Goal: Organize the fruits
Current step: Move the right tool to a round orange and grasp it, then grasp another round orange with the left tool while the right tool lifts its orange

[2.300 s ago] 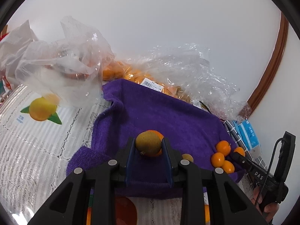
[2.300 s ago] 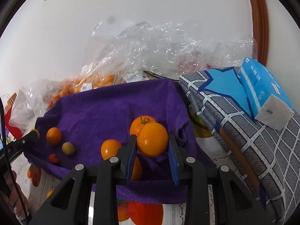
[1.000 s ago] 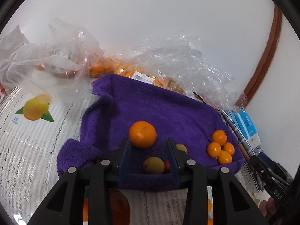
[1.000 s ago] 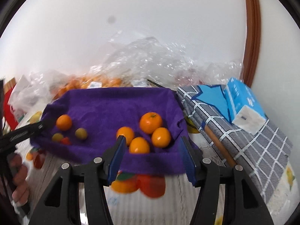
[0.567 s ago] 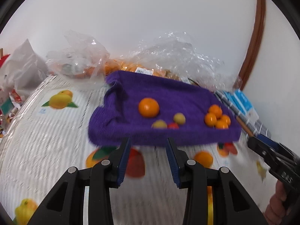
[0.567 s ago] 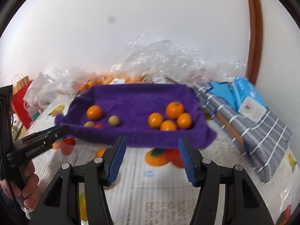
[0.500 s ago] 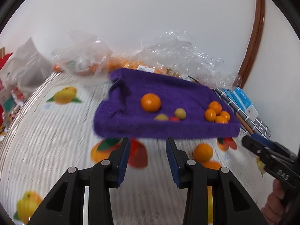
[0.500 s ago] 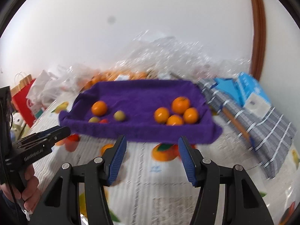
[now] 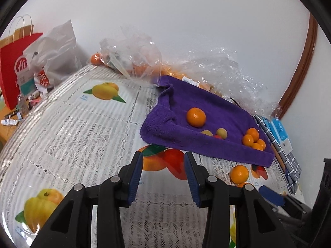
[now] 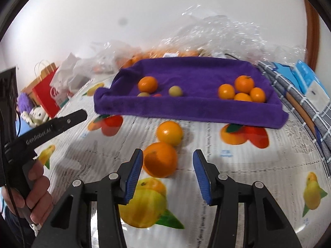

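Observation:
A purple towel (image 9: 209,111) (image 10: 186,107) lies at the table's far side. On it sit one orange (image 9: 196,114) (image 10: 147,84), small greenish fruits (image 9: 221,132) (image 10: 175,91) and a cluster of small oranges (image 9: 252,139) (image 10: 241,91). Two loose oranges lie on the tablecloth: one (image 10: 160,159) just ahead of my open right gripper (image 10: 167,172), near its left finger, and one (image 10: 169,133) (image 9: 239,174) behind it. My left gripper (image 9: 163,174) is open and empty, short of the towel's front edge.
Clear plastic bags with oranges (image 9: 132,57) (image 10: 217,37) lie behind the towel. A checked cloth with a blue tissue pack (image 10: 308,82) (image 9: 279,132) is at the right. A red paper bag (image 9: 14,66) and a white bag (image 9: 53,49) stand at the left. The tablecloth has printed fruit.
Both grippers have pulled back from the towel toward the near side of the table. The right gripper now has a loose orange just ahead of its fingers.

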`<action>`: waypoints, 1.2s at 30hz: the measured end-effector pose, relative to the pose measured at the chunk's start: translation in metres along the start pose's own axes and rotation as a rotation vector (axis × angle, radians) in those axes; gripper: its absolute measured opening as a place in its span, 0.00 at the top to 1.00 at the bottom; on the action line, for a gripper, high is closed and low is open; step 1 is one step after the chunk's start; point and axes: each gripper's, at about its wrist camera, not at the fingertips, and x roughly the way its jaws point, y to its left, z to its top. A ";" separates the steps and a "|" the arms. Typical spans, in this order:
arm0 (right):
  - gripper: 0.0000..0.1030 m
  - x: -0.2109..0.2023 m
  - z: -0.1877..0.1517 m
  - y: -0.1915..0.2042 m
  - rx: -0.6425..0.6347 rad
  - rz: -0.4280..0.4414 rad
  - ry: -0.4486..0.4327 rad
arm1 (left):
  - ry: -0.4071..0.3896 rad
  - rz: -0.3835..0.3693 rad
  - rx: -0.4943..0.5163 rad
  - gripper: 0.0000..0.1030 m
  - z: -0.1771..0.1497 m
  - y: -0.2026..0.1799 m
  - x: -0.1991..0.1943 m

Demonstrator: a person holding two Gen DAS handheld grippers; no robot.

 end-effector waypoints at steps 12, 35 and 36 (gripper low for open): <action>0.59 0.016 -0.002 0.003 -0.003 -0.026 0.050 | 0.057 -0.020 -0.032 0.63 0.000 0.006 0.013; 0.59 -0.055 -0.029 -0.086 0.062 -0.195 -0.099 | 0.168 -0.061 -0.024 0.61 -0.005 0.009 0.023; 0.59 -0.058 -0.031 -0.093 0.074 -0.197 -0.105 | 0.170 -0.061 -0.024 0.60 -0.005 0.009 0.023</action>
